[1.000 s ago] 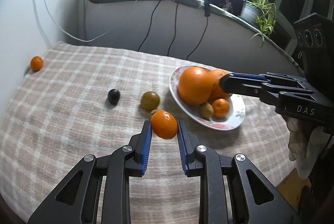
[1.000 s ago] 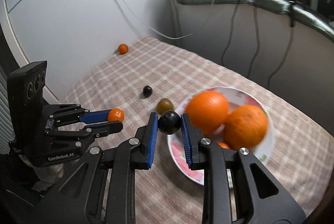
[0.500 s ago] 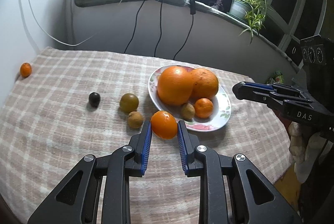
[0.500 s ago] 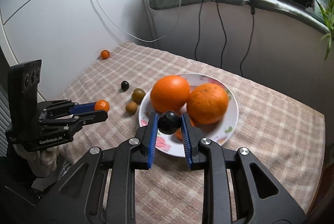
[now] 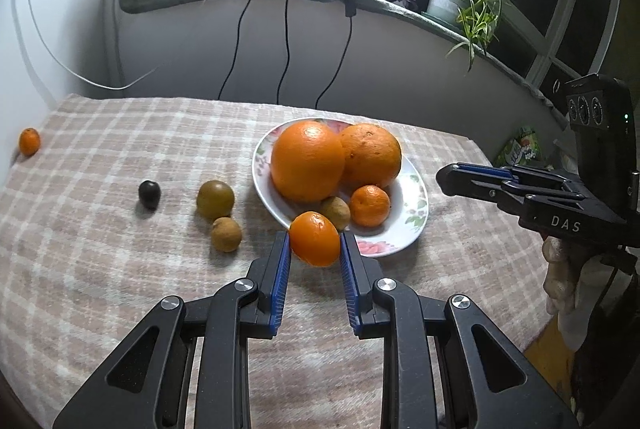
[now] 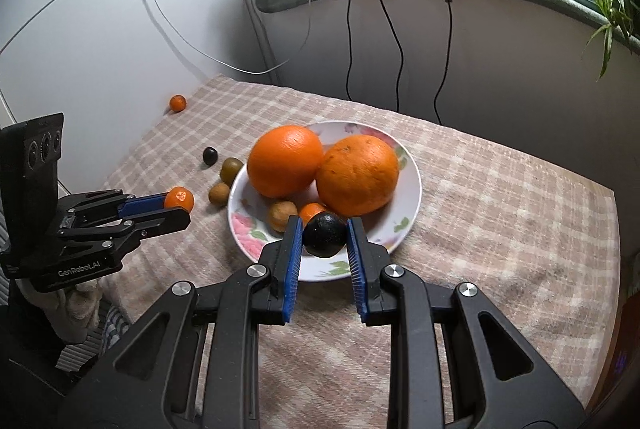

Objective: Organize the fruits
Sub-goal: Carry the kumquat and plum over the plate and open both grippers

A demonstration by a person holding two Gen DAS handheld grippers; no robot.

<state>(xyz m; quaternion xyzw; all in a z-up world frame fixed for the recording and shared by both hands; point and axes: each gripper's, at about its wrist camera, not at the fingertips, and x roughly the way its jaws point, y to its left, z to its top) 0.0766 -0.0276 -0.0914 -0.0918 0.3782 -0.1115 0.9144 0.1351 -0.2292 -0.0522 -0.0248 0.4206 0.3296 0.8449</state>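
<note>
Blue ribbed pads line both claws. The left gripper (image 5: 315,241) is closed to a narrow gap on a small mandarin (image 5: 314,238), held between the pad tips above the cloth, just in front of the near rim of the floral plate (image 5: 412,197); the mandarin's underside and the contact faces are hidden by the fingers. The right gripper (image 6: 324,235) is likewise narrowed onto a dark round fruit (image 6: 324,234), clamped at the pad tips over the near part of the plate; its kind cannot be determined. In the left wrist view the right gripper's fingers appear edge-on at the right and the dark fruit is not visible there. On the plate, two large oranges (image 6: 285,161) (image 6: 358,174) sit side by side and touching; a small orange citrus (image 6: 313,211) is mostly hidden behind the dark fruit in the right wrist view, and a brown fruit (image 6: 282,215) lies beside it. On the checked tablecloth (image 5: 100,249), left of the plate, lie a greenish-brown round fruit (image 5: 215,199), a smaller tan fruit (image 5: 226,234) just beside it, and a second dark fruit (image 5: 149,193) farther left. One more small orange fruit (image 5: 29,141) rests well apart at the far left edge, near the wall. Fisheye distortion bends the table edges, and the lower right corner is cut off.
</note>
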